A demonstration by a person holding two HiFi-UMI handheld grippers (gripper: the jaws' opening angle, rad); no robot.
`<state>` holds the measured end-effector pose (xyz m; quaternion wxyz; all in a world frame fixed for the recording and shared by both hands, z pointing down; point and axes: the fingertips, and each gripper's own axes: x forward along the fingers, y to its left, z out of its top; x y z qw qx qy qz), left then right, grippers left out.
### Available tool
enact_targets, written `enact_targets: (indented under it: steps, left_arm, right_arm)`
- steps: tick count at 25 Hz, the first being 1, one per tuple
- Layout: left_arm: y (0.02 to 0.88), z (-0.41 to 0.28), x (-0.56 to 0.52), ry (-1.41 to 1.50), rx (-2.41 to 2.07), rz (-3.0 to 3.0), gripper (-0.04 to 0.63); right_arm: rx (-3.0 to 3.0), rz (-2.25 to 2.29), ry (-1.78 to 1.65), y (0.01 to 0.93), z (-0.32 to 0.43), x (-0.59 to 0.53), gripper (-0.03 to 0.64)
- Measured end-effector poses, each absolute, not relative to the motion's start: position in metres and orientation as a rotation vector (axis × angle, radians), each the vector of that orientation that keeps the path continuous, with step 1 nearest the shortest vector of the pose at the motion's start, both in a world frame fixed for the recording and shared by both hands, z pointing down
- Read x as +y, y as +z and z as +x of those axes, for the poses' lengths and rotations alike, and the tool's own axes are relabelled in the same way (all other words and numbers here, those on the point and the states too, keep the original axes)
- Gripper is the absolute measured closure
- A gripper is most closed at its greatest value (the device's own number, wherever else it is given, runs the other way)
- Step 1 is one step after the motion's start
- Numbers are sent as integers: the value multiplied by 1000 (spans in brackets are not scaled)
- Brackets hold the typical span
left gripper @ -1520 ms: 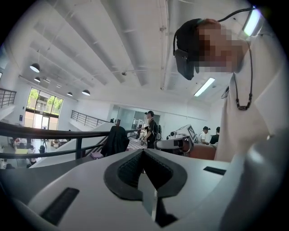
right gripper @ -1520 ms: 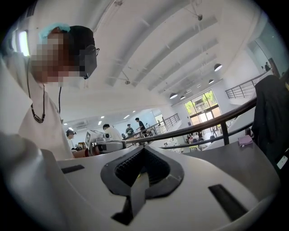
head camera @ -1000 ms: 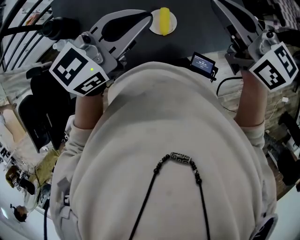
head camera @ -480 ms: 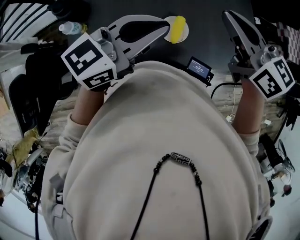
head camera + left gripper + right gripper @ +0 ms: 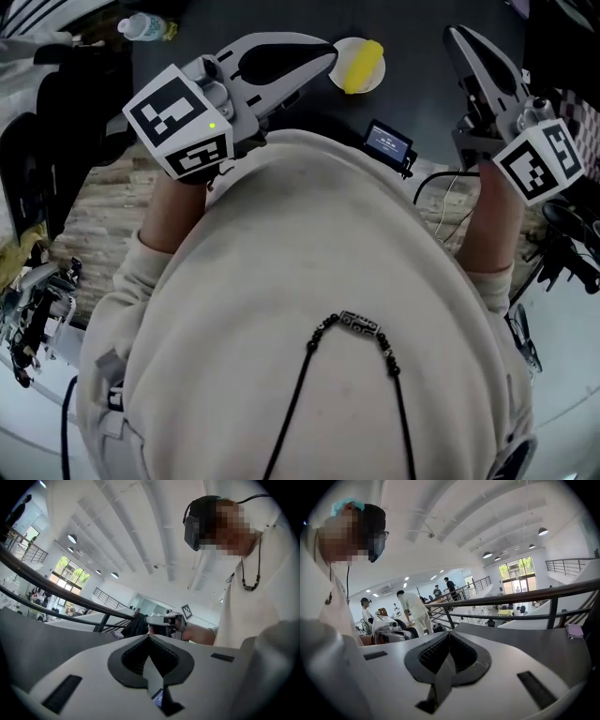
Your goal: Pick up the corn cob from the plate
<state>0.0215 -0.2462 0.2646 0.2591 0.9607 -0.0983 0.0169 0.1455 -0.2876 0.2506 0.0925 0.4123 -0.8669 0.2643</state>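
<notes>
Corn cob [image 5: 362, 66] lies on its small white plate [image 5: 339, 81], just past the tips of my left gripper [image 5: 326, 58] and slightly to their right. It is well to the left of my right gripper [image 5: 457, 34]. Both pairs of jaws are clenched on nothing: in each gripper view the ribbed pads meet, with only the room beyond them.

I judge this to be the approach, and the left gripper is the nearer one. I should part its jaws before moving closer and tip them down, since they look out at the room and not at the cob. Then I should straddle the cob's middle across its short side and close gently. It is round and may roll, and a knock on the rim could slide the plate.

The dark tabletop [image 5: 422, 94] between my two pairs of jaws looks bare, leaving room ahead and to the right. A small screen device [image 5: 386, 142] with a cable sits behind both pairs of jaws at the near table edge. A water bottle [image 5: 141, 26] stands far to the left of the left jaws.
</notes>
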Motion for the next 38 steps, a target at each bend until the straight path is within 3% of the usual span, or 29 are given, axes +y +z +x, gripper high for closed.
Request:
enact_targets:
  steps: [21, 38]
  left_arm:
    - [278, 4, -227, 96, -250, 2548, 592]
    - [281, -2, -219, 110, -283, 2532, 592]
  right_arm:
    - [-2562, 1257, 975, 311, 142, -269, 596]
    - [-2378, 1240, 1088, 379, 141, -264, 497]
